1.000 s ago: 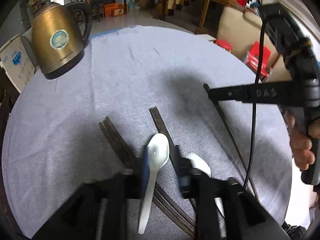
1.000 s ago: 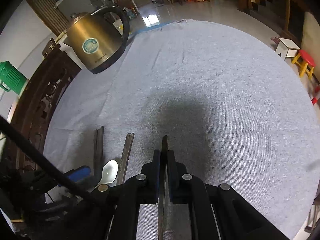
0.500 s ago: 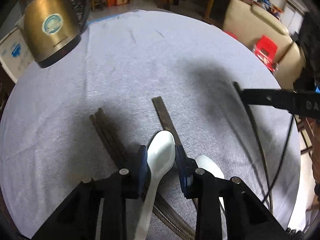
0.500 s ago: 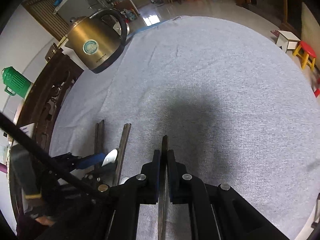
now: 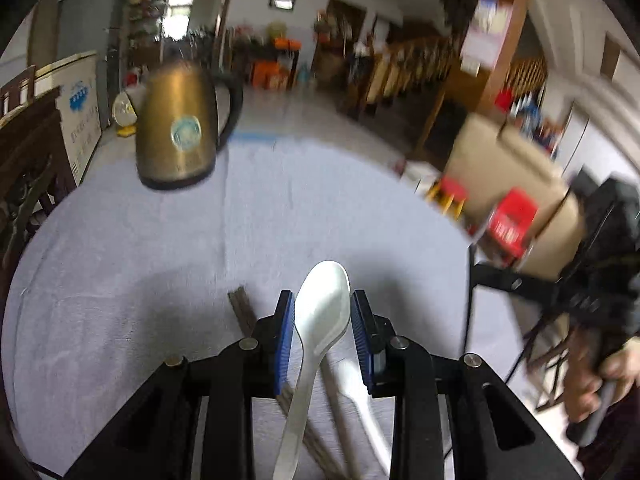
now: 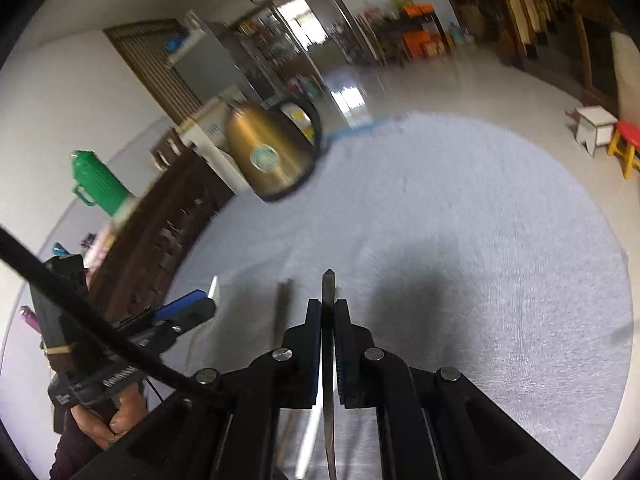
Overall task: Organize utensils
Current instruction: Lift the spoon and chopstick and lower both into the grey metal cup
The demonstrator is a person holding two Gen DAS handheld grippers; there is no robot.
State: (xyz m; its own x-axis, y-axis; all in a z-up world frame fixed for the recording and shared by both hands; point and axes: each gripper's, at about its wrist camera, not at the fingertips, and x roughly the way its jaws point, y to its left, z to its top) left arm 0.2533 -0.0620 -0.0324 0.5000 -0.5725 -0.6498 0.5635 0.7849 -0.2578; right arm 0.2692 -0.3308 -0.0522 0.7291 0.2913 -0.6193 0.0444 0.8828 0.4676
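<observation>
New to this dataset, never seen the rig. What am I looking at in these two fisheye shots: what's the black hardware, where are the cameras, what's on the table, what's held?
No robot here: a person holds a two-finger gripper in each hand, each with a fisheye camera looking along its fingers.

The left wrist view shows the left gripper shut on a white spoon, lifted off the grey tablecloth. A second white spoon and dark chopsticks lie below.

The right wrist view shows the right gripper shut on a single dark chopstick. At its left is the left gripper, seen from the side.

A brass kettle stands at the table's far edge.
</observation>
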